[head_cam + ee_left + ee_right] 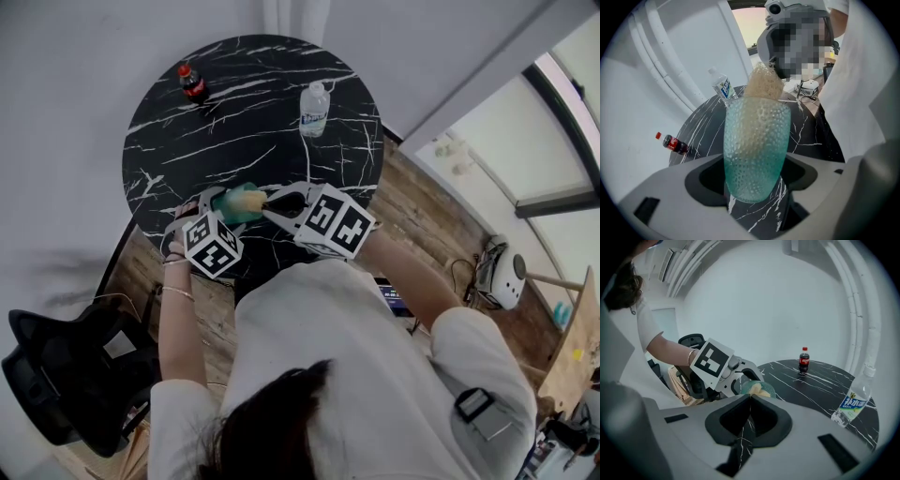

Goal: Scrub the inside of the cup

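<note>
A teal dimpled cup (757, 150) stands between the jaws of my left gripper (754, 187), which is shut on its lower half and holds it above the black marble table (253, 141). A pale yellow sponge (764, 84) fills the cup and pokes out of its mouth. In the head view the cup (234, 206) sits just ahead of my left gripper (217, 210). My right gripper (269, 199) reaches in from the right. In the right gripper view my right gripper (750, 397) is shut, its tips pinching the sponge (761, 390) at the cup's rim (769, 389).
A small cola bottle (193, 82) stands at the table's far left and a clear water bottle (315, 110) at its far right. A black office chair (75, 375) stands on the floor to the left. Wooden flooring surrounds the table.
</note>
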Action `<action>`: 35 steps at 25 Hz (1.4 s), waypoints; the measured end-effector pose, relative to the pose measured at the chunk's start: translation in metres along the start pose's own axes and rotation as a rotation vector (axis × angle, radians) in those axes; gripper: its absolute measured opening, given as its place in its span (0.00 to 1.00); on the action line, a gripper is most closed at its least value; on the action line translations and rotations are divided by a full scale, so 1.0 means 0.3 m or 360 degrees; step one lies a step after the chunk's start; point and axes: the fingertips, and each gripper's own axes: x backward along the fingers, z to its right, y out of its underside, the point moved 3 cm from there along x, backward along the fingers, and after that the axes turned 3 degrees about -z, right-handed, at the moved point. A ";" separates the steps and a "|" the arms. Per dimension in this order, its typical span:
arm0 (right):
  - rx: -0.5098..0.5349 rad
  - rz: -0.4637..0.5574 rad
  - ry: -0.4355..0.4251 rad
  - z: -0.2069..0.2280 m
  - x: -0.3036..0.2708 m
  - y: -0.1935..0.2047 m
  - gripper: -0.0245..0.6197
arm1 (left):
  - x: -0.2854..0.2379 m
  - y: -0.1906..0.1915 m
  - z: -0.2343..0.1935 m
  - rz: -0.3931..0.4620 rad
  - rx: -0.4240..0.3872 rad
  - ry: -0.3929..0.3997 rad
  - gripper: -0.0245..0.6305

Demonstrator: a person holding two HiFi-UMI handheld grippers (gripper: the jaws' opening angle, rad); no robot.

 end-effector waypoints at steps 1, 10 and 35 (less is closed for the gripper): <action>-0.0015 0.0014 0.0006 0.005 0.004 -0.003 0.09 | -0.001 0.001 0.002 -0.0001 0.0002 0.0001 0.56; -0.0105 0.0078 0.0047 0.037 0.023 -0.010 0.09 | -0.019 0.000 0.027 0.0122 0.0220 0.0018 0.56; -0.0237 0.0201 0.0301 0.143 0.111 -0.033 0.09 | -0.104 0.037 0.040 0.0430 0.0968 -0.0119 0.56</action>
